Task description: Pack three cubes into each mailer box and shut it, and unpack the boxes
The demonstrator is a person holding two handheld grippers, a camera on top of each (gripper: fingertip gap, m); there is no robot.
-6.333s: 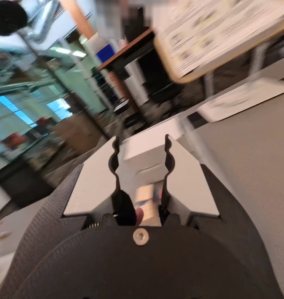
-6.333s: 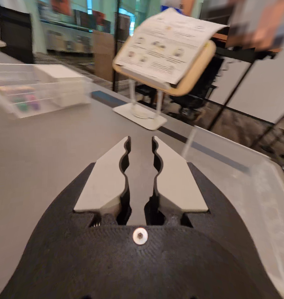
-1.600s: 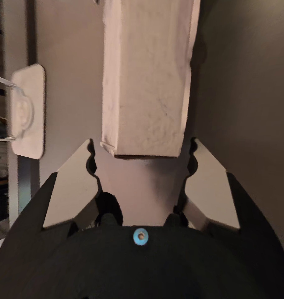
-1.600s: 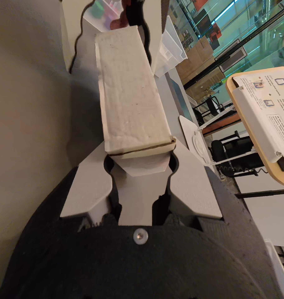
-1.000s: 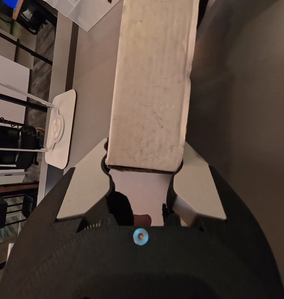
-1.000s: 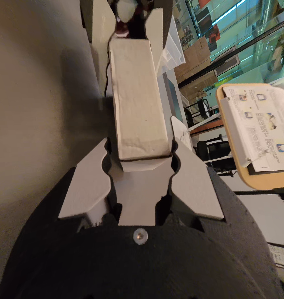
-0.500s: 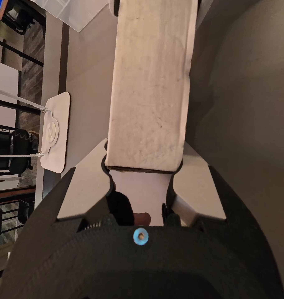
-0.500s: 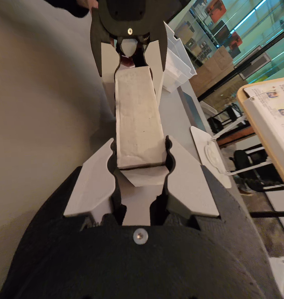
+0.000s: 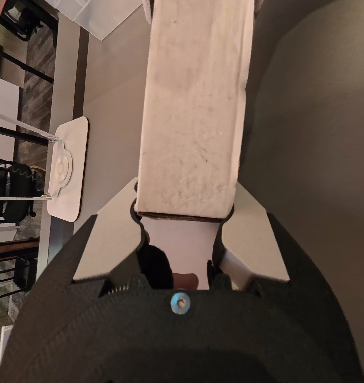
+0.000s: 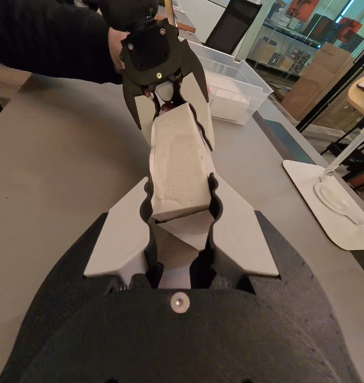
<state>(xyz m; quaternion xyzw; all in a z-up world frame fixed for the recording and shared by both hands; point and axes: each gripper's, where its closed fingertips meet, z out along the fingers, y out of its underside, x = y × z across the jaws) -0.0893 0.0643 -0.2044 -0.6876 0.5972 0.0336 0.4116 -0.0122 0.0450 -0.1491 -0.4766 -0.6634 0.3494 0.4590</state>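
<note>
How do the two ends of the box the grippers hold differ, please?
In the right wrist view, the box end in the right gripper has a pointed flap hanging loose. The far end, in the left gripper, shows no flap, though that gripper partly hides it. The left wrist view shows that end closed. Both ends are clamped.

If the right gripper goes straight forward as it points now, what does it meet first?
The right gripper is already shut on the white mailer box; straight on it would likely push that box into the left gripper holding the far end.
</note>
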